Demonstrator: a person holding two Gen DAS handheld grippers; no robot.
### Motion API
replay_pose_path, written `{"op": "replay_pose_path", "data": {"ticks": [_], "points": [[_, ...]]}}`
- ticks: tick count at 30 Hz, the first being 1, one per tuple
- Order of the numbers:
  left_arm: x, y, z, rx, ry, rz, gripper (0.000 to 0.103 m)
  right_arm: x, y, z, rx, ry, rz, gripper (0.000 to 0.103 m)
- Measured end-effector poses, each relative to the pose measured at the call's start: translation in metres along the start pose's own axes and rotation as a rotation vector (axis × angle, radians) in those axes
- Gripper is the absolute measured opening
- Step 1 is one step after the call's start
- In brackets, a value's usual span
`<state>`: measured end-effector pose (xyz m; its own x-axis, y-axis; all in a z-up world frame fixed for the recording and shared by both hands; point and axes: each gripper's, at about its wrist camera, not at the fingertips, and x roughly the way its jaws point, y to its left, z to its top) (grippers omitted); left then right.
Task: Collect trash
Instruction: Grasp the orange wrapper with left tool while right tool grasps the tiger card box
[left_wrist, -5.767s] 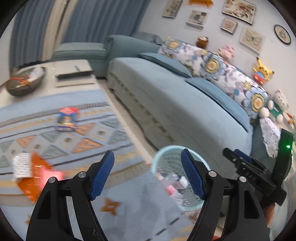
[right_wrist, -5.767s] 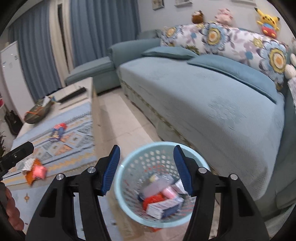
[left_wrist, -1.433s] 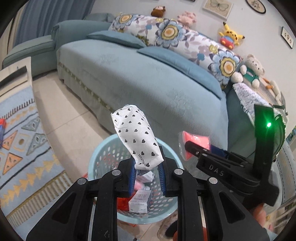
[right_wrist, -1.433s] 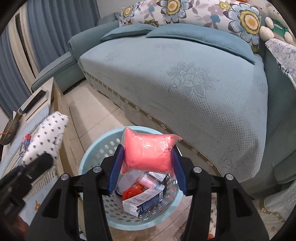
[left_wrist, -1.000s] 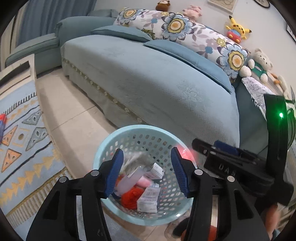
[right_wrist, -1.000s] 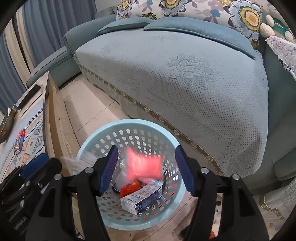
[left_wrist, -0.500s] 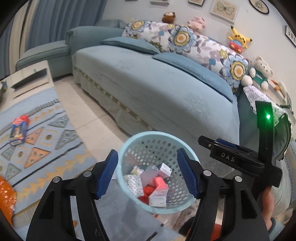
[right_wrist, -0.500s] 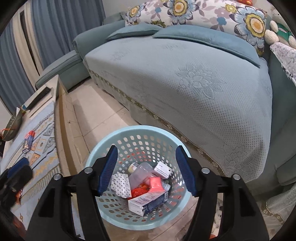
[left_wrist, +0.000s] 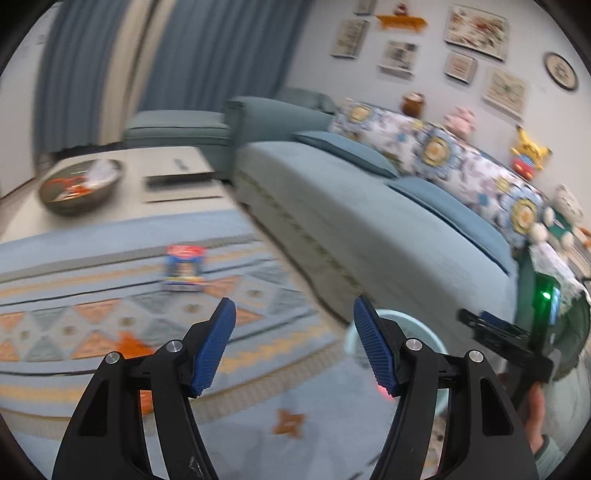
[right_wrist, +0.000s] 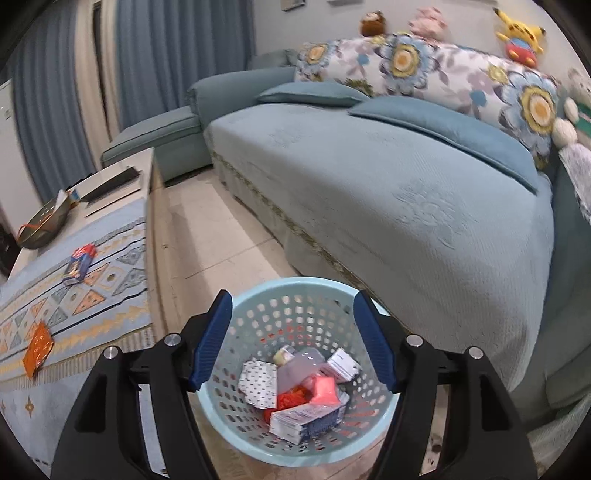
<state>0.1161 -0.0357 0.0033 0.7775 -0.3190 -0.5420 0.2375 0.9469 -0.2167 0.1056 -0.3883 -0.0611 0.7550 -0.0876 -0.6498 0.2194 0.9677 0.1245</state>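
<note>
now the right gripper (right_wrist: 291, 339) is opening wider, empty, over the basket (right_wrist: 258, 302); the left gripper (left_wrist: 291, 347) is hanging open, empty too.

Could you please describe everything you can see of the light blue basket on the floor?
The light blue basket is a round, open-topped bin that looks like plastic, its wall and bottom pierced with rows of small holes. It stands upright on the pale floor between the sofa and the patterned rug. Inside lie a white heart-print packet, a pink pouch, small boxes and something red. In the left wrist view only part of its rim shows, blurred.
</note>
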Motion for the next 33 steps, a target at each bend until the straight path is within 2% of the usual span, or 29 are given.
{"op": "replay_pose_path", "data": {"ticks": [2,5,9,12,16,21,25,33], "points": [[-0.01,0.024,0.0,-0.023,-0.007,0.042,0.07,-0.003,0.01,-0.001,-0.013,-0.001,0.031,0.065],[-0.021,0.062,-0.005,-0.075,-0.011,0.104,0.071,-0.008,0.026,0.0,-0.016,0.002,0.095,0.065],[-0.024,0.102,-0.013,-0.111,0.023,0.142,0.078,-0.012,0.057,0.007,-0.029,0.003,0.178,0.07],[-0.021,0.122,-0.023,-0.1,0.065,0.158,0.083,-0.011,0.089,0.015,-0.036,0.017,0.255,0.072],[-0.008,0.141,-0.045,-0.114,0.118,0.17,0.085,0.004,0.155,0.022,-0.09,0.053,0.339,0.072],[0.013,0.154,-0.068,-0.107,0.165,0.174,0.085,0.032,0.238,0.026,-0.176,0.064,0.362,0.072],[0.021,0.155,-0.076,-0.071,0.168,0.171,0.085,0.07,0.294,0.024,-0.194,0.128,0.387,0.072],[0.033,0.156,-0.085,-0.033,0.171,0.173,0.085,0.124,0.354,0.013,-0.257,0.171,0.358,0.072]]}}
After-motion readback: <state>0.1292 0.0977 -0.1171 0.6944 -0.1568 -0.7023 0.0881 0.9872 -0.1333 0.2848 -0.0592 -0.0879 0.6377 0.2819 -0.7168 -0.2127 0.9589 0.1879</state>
